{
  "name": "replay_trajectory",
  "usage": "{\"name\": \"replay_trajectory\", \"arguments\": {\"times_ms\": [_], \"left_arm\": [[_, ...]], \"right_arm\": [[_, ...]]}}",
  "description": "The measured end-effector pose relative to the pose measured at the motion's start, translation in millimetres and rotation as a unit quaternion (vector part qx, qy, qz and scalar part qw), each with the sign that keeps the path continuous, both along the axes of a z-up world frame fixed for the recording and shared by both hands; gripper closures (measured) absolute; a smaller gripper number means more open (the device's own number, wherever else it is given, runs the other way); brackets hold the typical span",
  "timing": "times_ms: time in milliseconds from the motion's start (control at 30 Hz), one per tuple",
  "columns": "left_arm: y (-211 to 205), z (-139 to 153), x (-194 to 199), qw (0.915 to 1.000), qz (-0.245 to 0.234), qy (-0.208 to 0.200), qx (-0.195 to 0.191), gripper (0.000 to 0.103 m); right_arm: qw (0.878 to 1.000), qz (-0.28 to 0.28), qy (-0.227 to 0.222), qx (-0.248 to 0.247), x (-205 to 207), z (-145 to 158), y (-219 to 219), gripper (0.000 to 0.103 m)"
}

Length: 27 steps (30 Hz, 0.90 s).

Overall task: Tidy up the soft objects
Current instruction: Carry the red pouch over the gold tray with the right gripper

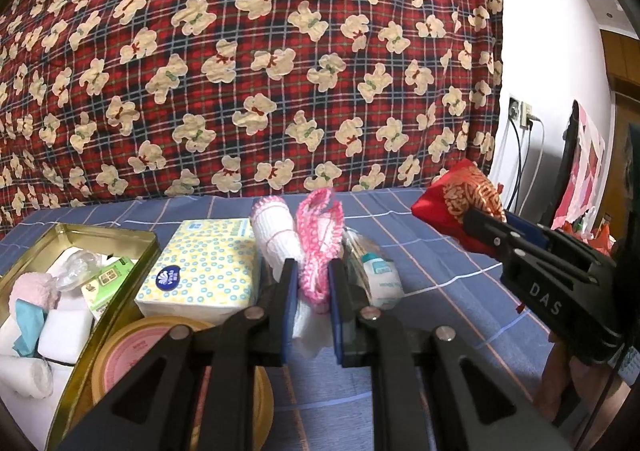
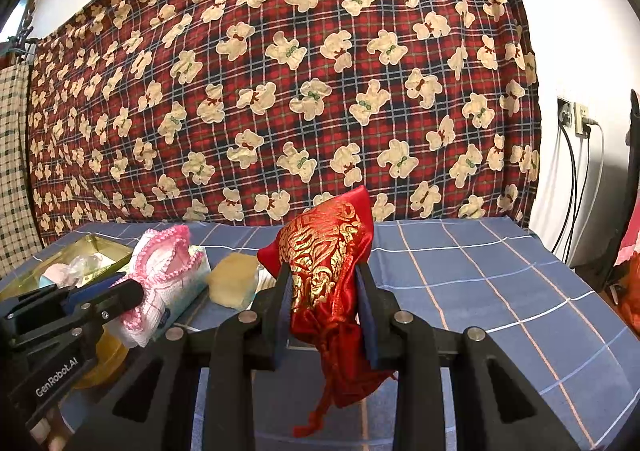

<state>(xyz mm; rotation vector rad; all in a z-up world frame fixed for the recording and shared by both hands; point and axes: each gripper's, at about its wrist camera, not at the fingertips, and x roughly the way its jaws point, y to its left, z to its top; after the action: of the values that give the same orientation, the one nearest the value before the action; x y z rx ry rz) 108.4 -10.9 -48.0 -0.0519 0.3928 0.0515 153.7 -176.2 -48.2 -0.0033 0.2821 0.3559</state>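
Note:
My left gripper (image 1: 313,297) is shut on a pink and white crocheted cloth (image 1: 318,239), held above the blue checked table; the cloth also shows in the right wrist view (image 2: 160,279). My right gripper (image 2: 324,303) is shut on a red and gold satin pouch (image 2: 324,271), lifted off the table; the pouch shows at the right of the left wrist view (image 1: 456,207). A gold tin box (image 1: 120,263) at the left holds several soft items: a pink towel (image 1: 32,289), white pads, a small green packet.
A yellow-dotted tissue pack (image 1: 204,271) lies beside the tin. A round pink-topped tin (image 1: 132,355) sits below it. A plastic-wrapped packet (image 1: 378,275) lies right of the cloth. A yellow sponge (image 2: 234,283) is on the table. A bear-print plaid sheet (image 1: 260,63) hangs behind.

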Motion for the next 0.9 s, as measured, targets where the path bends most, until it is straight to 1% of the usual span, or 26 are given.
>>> {"name": "replay_trajectory", "arguments": {"times_ms": [267,600,900], "left_arm": [[8,-1,0,0.9999,0.011,0.004,-0.01,0.091],[15,-2,-1,0.9996,0.013,0.003,-0.025,0.091],[22,-2,-5,0.9992,0.014,0.002,-0.039,0.091]], "right_arm": [[1.0,-0.004,-0.013,-0.011,-7,2,5,0.071],[1.0,-0.015,-0.015,-0.01,-8,3,6,0.071],[1.0,-0.009,-0.016,-0.006,-8,3,7,0.071]]}}
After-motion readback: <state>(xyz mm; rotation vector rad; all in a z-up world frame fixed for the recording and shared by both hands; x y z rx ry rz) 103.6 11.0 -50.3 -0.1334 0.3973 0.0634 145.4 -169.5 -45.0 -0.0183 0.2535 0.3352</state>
